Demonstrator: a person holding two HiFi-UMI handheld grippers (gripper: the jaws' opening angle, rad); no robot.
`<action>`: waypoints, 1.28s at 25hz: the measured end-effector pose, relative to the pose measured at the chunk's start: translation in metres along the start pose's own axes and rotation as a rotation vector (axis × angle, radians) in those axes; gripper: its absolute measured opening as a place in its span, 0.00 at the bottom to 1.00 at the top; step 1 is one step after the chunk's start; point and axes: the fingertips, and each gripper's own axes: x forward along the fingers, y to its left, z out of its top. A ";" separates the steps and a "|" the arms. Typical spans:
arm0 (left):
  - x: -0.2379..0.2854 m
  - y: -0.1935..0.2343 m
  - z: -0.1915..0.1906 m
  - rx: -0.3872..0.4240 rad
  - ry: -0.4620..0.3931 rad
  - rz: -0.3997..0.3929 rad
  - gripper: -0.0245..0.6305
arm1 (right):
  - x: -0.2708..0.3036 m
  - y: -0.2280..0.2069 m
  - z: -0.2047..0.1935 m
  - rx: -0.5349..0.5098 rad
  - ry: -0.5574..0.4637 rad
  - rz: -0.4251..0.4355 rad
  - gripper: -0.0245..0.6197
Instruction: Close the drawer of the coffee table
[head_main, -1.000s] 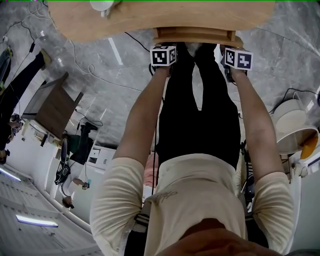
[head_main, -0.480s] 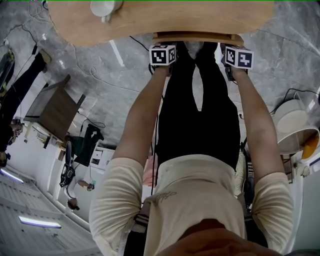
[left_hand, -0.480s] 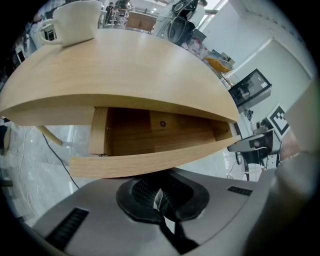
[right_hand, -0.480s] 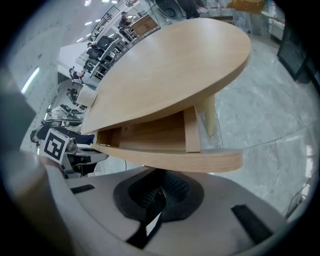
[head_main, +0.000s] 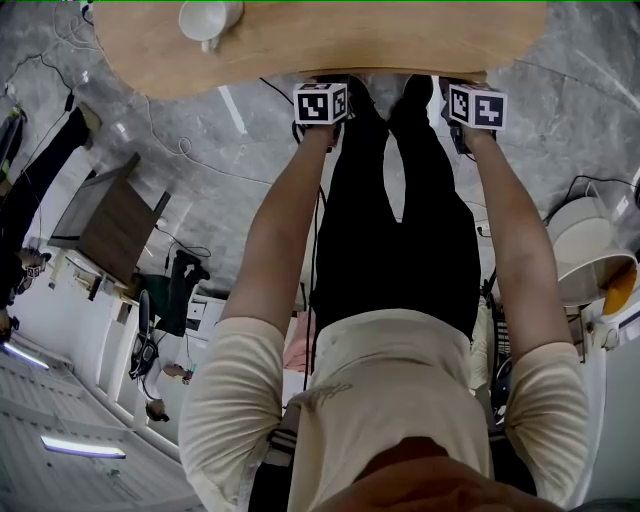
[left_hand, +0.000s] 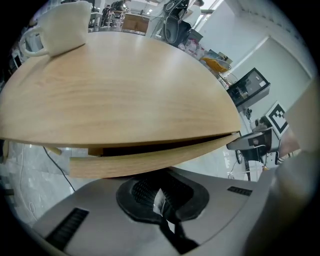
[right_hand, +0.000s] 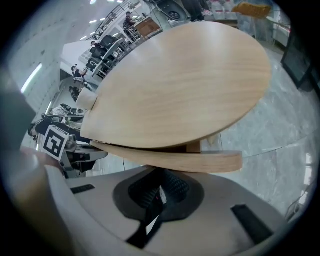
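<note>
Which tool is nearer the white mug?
The left tool; the mug stands on the tabletop toward its side, farther from the right tool.

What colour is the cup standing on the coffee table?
White. The cup shows best in the left gripper view, at the top left.

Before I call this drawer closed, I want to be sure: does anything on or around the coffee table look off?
Only the drawer front, which juts slightly past the edge of the tabletop with a dark gap above it, so it isn't fully in. The cup stands upright and nothing is spilled.
</note>
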 end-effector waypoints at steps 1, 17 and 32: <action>0.000 -0.001 0.002 0.003 -0.001 0.000 0.04 | 0.000 -0.001 0.002 0.000 0.000 0.000 0.03; 0.001 0.001 0.020 0.037 -0.013 -0.038 0.04 | -0.008 -0.005 0.020 -0.069 -0.037 -0.002 0.03; -0.063 -0.015 0.005 0.146 -0.026 -0.042 0.04 | -0.068 0.026 0.000 -0.106 -0.031 -0.040 0.03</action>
